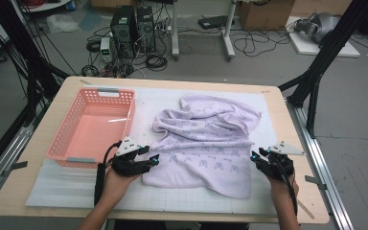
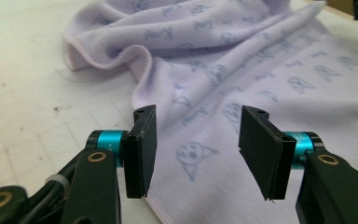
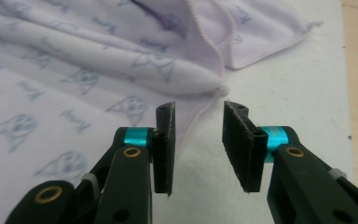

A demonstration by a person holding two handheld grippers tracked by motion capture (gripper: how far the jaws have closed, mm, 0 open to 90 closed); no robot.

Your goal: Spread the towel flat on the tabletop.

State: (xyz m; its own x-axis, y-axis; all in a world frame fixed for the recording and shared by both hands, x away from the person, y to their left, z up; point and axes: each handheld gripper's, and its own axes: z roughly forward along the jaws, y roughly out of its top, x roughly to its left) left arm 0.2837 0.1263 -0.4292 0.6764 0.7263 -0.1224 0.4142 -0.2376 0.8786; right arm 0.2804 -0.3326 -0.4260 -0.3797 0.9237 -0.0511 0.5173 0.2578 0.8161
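A lilac towel (image 1: 206, 143) (printed with small cat faces) is lying rumpled on the white mat (image 1: 268, 103), just right of the pink basket (image 1: 92, 125). The left gripper (image 2: 196, 149) is being held at its left edge, jaws apart, seemingly above the cloth. The right gripper (image 3: 198, 142) is being held at the right hem, jaws likewise parted, nothing clamped.

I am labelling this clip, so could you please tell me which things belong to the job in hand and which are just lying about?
In the job:
- lilac towel
- left gripper, fingers open at its left edge
- right gripper, fingers open at its right edge

Lying about:
- pink basket
- computer towers
- cardboard box
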